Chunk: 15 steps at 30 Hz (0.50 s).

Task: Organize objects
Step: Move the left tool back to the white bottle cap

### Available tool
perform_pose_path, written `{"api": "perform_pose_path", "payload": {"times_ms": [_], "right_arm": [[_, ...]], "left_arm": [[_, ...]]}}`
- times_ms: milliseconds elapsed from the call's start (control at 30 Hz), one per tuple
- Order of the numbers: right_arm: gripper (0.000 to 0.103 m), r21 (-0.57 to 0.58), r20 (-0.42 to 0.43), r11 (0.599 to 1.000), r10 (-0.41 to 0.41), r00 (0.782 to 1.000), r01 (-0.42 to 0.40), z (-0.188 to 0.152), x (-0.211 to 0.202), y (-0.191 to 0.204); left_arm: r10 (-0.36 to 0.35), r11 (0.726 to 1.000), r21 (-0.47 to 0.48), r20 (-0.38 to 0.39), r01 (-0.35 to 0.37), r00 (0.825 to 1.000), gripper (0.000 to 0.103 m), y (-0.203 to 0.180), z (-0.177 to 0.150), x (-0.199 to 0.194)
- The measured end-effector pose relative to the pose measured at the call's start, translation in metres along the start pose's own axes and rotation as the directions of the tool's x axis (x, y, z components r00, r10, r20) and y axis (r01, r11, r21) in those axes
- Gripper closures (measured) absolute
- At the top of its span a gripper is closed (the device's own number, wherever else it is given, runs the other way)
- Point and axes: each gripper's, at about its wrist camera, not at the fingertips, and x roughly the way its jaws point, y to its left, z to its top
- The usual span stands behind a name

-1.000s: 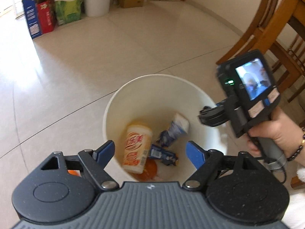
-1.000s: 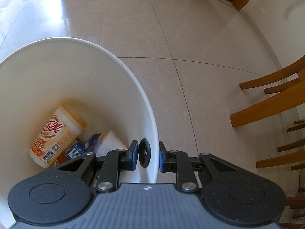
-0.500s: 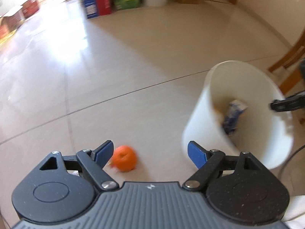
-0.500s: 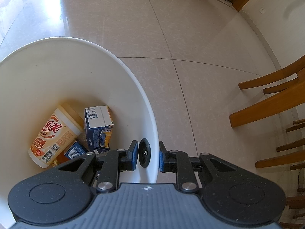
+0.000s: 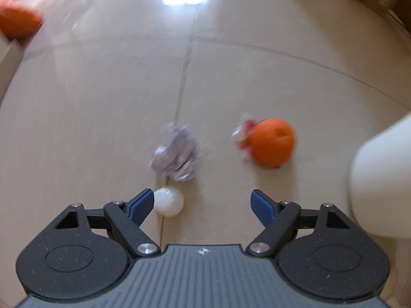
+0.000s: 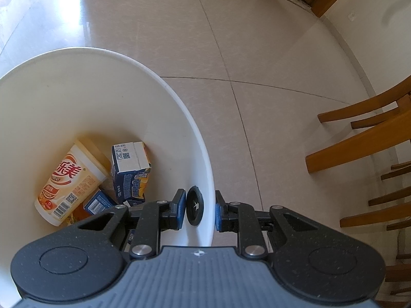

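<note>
now facing floor litter: left tongs [image 5: 203, 202], off the bucket [image 5: 380, 179]

A white plastic bucket [image 6: 77, 97] stands on the tiled floor, open at the top. Inside it, a cream and orange drink cup [image 6: 69, 179] lies on its side, bottom end nearest, beside a dark blue juice carton [image 6: 132, 174] leaning against the wall and a second blue carton [image 6: 99, 202] lying flat. Outside on the floor, an orange [image 5: 272, 142] touches a red and white wrapper [image 5: 244, 133]; near them lie a crumpled silvery wrapper [image 5: 176, 151] and a small white ball [image 5: 168, 201]. All four are blurred.
</note>
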Motion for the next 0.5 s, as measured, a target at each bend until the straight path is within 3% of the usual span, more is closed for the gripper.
{"api": "perform_pose_path", "payload": {"times_ms": [233, 367, 500], "right_arm": [[0.076, -0.005, 0.001, 1.000, -0.013, 1.000, 0.013, 0.000, 0.001, 0.002], [0.076, -0.009, 0.002, 1.000, -0.021, 1.000, 0.021, 0.000, 0.002, 0.004], [0.076, -0.009, 0.003, 1.000, -0.019, 1.000, 0.019, 0.000, 0.002, 0.004]], "left_arm": [[0.049, 0.989, -0.136, -0.036, -0.054, 0.998, 0.028, 0.027, -0.013, 0.050], [0.069, 0.981, -0.179, -0.044, -0.076, 0.997, 0.042, 0.034, -0.012, 0.073], [0.087, 0.976, -0.194, -0.047, -0.095, 0.995, 0.049, 0.038, -0.014, 0.085]]}}
